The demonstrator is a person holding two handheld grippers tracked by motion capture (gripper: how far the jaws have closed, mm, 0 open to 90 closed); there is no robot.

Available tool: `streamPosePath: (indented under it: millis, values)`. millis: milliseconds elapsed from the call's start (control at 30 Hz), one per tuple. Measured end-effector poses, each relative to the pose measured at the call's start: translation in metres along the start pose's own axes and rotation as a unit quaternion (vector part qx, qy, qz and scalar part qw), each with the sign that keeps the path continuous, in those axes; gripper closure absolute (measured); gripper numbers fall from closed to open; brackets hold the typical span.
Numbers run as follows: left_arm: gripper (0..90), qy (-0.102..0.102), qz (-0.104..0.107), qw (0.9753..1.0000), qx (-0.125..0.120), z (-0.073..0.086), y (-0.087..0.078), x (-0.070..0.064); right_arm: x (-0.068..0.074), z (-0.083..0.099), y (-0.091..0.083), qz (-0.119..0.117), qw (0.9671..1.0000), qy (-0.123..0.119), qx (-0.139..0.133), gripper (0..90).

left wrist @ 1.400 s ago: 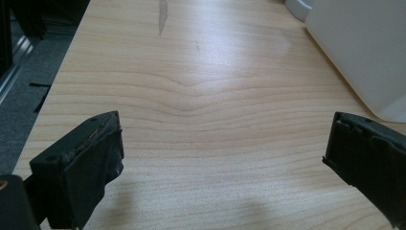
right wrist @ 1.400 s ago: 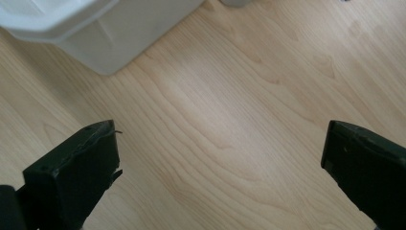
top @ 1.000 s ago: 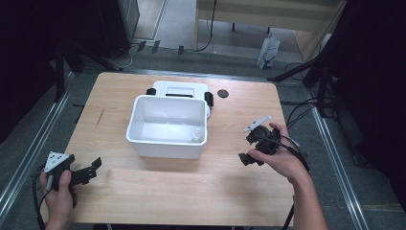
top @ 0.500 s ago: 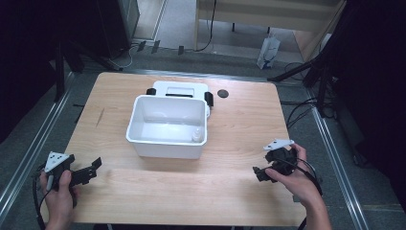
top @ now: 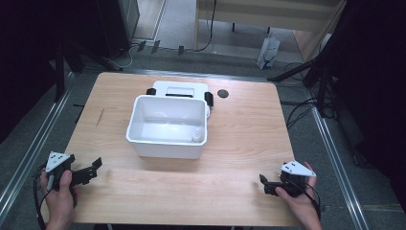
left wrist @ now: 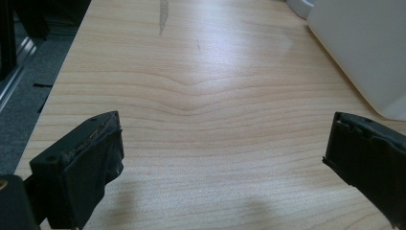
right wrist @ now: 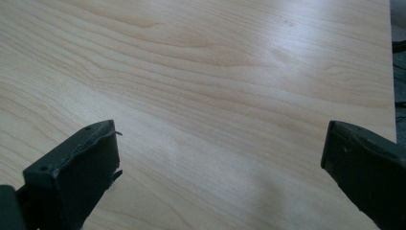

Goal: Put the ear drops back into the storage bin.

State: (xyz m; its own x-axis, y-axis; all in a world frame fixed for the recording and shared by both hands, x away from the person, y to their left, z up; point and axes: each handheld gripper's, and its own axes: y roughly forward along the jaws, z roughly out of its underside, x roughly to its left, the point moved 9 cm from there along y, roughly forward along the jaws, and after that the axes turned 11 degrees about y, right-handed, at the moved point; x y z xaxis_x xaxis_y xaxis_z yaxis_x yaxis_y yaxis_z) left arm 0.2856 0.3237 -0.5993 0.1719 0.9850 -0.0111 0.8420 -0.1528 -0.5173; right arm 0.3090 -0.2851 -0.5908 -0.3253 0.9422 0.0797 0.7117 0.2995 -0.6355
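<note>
Your white rectangular plastic tub (top: pixel 167 127) sits near the middle of the light wooden table (top: pixel 239 129), a little toward the far edge, open side up, with smooth glossy walls, rounded corners and a rolled rim. Inside it, against the near right corner, lies a small white bottle-shaped item (top: pixel 197 137); it is too small to tell more, and the rest of the tub's floor shows bare and shiny. Touching the tub's far wall is a flat white rectangular lid-like piece with black clips at its sides (top: pixel 180 89), lying level on the wood. Just to the right of that piece, apart from it, rests a small dark round disc (top: pixel 222 93). In the left gripper view a curved white corner of the tub (left wrist: pixel 364 52) rises at the upper right, matte and smooth against the wavy grain of the tabletop. Your left gripper (top: pixel 88 171) is low over the near left corner of the table, well apart from the tub, its black jaws spread wide with nothing between them, their inner pads rough and worn-looking. Your right gripper (top: pixel 266 184) is at the near right corner, also well apart from the tub, jaws likewise spread wide over bare wood and holding nothing. Each gripper carries a grey three-cornered plate on top.
</note>
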Motion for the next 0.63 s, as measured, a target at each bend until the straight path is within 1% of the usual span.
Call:
streamPosePath:
  millis: [67, 100, 167, 233, 300, 367, 433, 467, 533, 567, 633]
  values:
    - [0.3, 0.000, 0.000, 1.0000, 0.002, 0.000, 0.000, 0.000, -0.003, 0.006, -0.002, -0.001, 0.9994, 0.024, -0.027, 0.0]
    - [0.3, 0.001, 0.000, 1.0000, 0.002, 0.000, 0.000, 0.000, -0.006, 0.008, -0.003, 0.002, 0.9988, 0.033, -0.035, 0.0]
    - [0.3, 0.004, 0.001, 1.0000, 0.005, 0.000, 0.001, -0.001, -0.013, 0.008, -0.007, 0.016, 0.9973, 0.046, -0.055, 0.0]
    - [0.3, 0.009, -0.002, 0.9999, 0.009, 0.001, 0.001, -0.001, -0.019, 0.009, -0.010, 0.019, 0.9940, 0.079, -0.074, 0.0]
    - [0.3, 0.011, -0.004, 0.9999, 0.009, 0.001, 0.002, -0.002, -0.023, 0.007, -0.013, 0.023, 0.9903, 0.097, -0.097, 0.0]
    - [0.3, 0.010, -0.005, 0.9999, 0.008, 0.000, 0.001, -0.001, -0.025, 0.007, -0.012, 0.019, 0.9894, 0.111, -0.092, 0.0]
    - [0.3, 0.010, -0.005, 0.9999, 0.009, 0.001, 0.001, -0.002, -0.027, 0.007, -0.011, 0.022, 0.9886, 0.119, -0.090, 0.0]
    - [0.3, 0.011, -0.005, 0.9999, 0.008, 0.001, 0.001, -0.002, -0.027, 0.007, -0.010, 0.018, 0.9887, 0.121, -0.087, 0.0]
    - [0.3, 0.012, -0.005, 0.9999, 0.010, 0.001, 0.001, -0.002, -0.027, 0.007, -0.009, 0.017, 0.9886, 0.125, -0.082, 0.0]
    - [0.3, 0.013, -0.006, 0.9998, 0.011, 0.001, 0.001, -0.002, -0.028, 0.007, -0.008, 0.020, 0.9886, 0.127, -0.078, 0.0]
    - [0.3, 0.014, -0.007, 0.9998, 0.011, 0.001, 0.001, -0.002, -0.032, 0.008, -0.007, 0.045, 0.9872, 0.133, -0.075, 0.0]
